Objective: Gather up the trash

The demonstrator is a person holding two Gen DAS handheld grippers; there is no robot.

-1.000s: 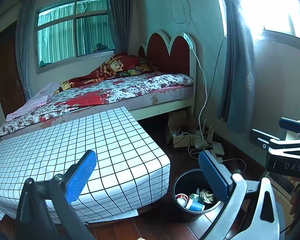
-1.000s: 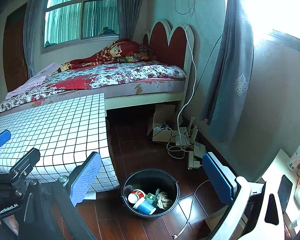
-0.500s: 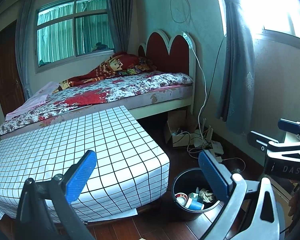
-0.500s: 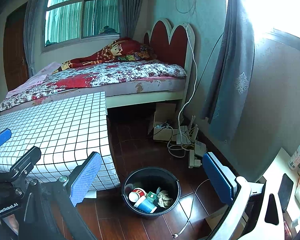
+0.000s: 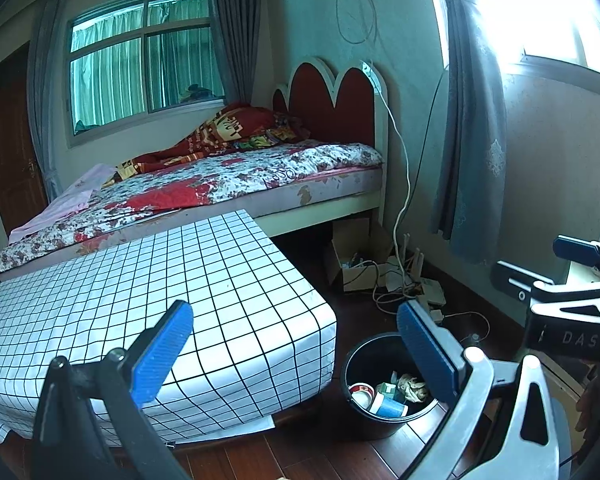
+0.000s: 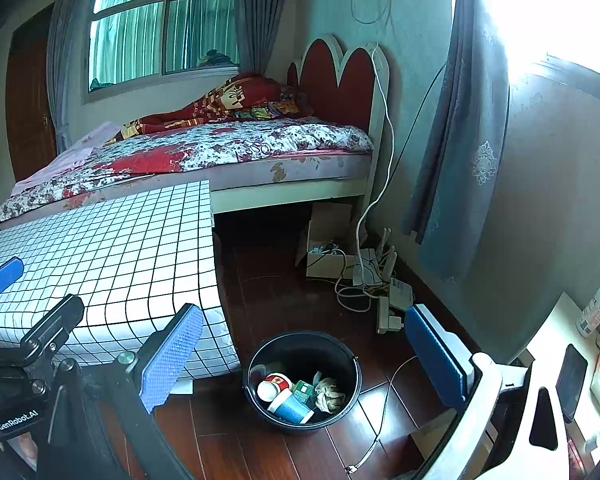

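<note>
A black bucket (image 6: 352, 364) stands on the dark wooden floor beside the checked table. Inside it lie a blue paper cup (image 6: 291, 407), a red-and-white cup (image 6: 274, 386), a green carton (image 6: 304, 390) and a crumpled wad of paper (image 6: 330, 394). The same bucket (image 5: 354, 364) shows in the left wrist view, partly behind a finger. My left gripper (image 5: 296, 350) is open and empty, held above the table's corner. High over the bucket, my right gripper (image 6: 304, 354) is open with nothing between its blue pads.
A table under a white checked cloth (image 5: 140, 304) fills the left. Behind it is a bed (image 6: 228, 148) with a red headboard. A cardboard box (image 6: 324, 252), cables and a power strip (image 6: 388, 312) lie by the wall. A side surface (image 6: 556, 332) at right holds a phone and a bottle.
Both views have drifted slightly, so the bucket sits a little lower and further left in the left wrist view. Both grippers stay open and empty.
</note>
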